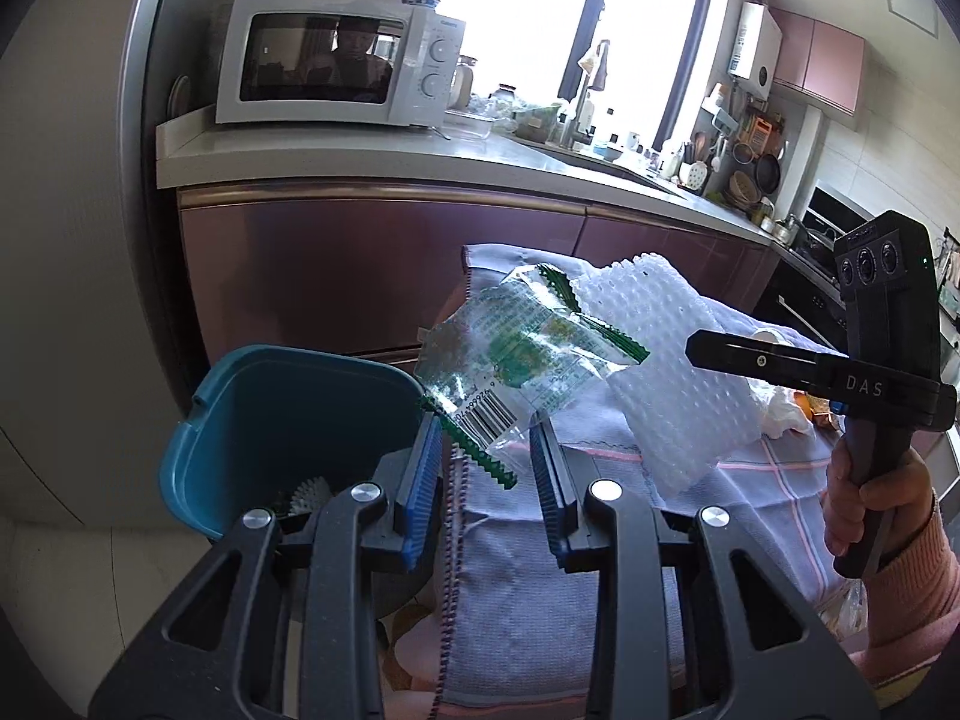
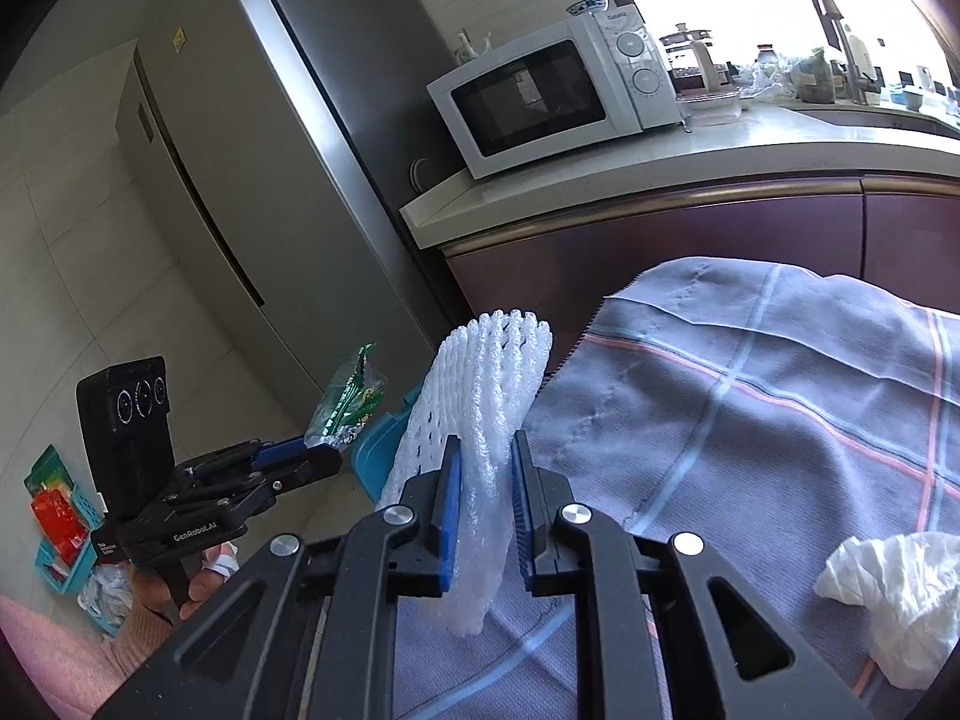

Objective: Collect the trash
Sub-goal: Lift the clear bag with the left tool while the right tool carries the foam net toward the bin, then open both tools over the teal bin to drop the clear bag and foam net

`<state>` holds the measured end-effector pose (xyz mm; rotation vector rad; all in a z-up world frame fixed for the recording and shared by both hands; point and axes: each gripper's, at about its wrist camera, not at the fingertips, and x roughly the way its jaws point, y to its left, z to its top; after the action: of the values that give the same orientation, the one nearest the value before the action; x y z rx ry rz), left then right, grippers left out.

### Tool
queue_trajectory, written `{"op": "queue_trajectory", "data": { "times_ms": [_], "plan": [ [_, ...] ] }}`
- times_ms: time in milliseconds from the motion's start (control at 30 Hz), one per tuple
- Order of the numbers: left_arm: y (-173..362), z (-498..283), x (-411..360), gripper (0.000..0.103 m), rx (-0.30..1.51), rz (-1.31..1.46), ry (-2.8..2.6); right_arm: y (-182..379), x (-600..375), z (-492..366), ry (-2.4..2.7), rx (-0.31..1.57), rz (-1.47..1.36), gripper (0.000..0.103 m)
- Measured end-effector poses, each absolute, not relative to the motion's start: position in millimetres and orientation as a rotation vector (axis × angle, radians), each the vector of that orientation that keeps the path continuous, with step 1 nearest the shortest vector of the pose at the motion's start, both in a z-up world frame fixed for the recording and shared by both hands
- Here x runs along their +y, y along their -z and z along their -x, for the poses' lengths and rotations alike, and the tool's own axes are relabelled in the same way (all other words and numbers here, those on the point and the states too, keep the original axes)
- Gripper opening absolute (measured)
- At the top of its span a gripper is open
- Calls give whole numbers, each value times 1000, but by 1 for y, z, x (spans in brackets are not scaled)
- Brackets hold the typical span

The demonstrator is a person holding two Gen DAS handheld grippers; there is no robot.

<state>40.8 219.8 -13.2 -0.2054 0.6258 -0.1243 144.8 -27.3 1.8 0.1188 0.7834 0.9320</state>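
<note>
My left gripper [image 1: 485,456] holds a clear plastic wrapper [image 1: 522,354] with green print and a barcode; the jaws stand apart around its lower corner, beside the rim of a teal trash bin [image 1: 258,414]. A spiky white object [image 1: 309,495] lies in the bin. My right gripper [image 2: 487,480] is shut on a white foam fruit net [image 2: 486,396], lifted upright above the checked cloth [image 2: 750,408]. The right gripper also shows in the left wrist view [image 1: 696,348], and the left gripper with the wrapper [image 2: 348,396] shows in the right wrist view [image 2: 318,450].
A crumpled white tissue [image 2: 894,594] lies on the cloth at the right. A microwave [image 1: 336,60] stands on the counter [image 1: 360,156] behind. A fridge [image 2: 252,150] stands to the left. Colourful packets in a small basket [image 2: 57,516] sit on the floor.
</note>
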Motion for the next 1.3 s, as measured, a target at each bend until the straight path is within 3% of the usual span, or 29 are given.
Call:
{"op": "queue_trajectory", "data": {
  "times_ms": [1300],
  "plan": [
    [89,-111,320,31,784,287,-150,67,142,-206,-959,999,52,15]
  ]
}}
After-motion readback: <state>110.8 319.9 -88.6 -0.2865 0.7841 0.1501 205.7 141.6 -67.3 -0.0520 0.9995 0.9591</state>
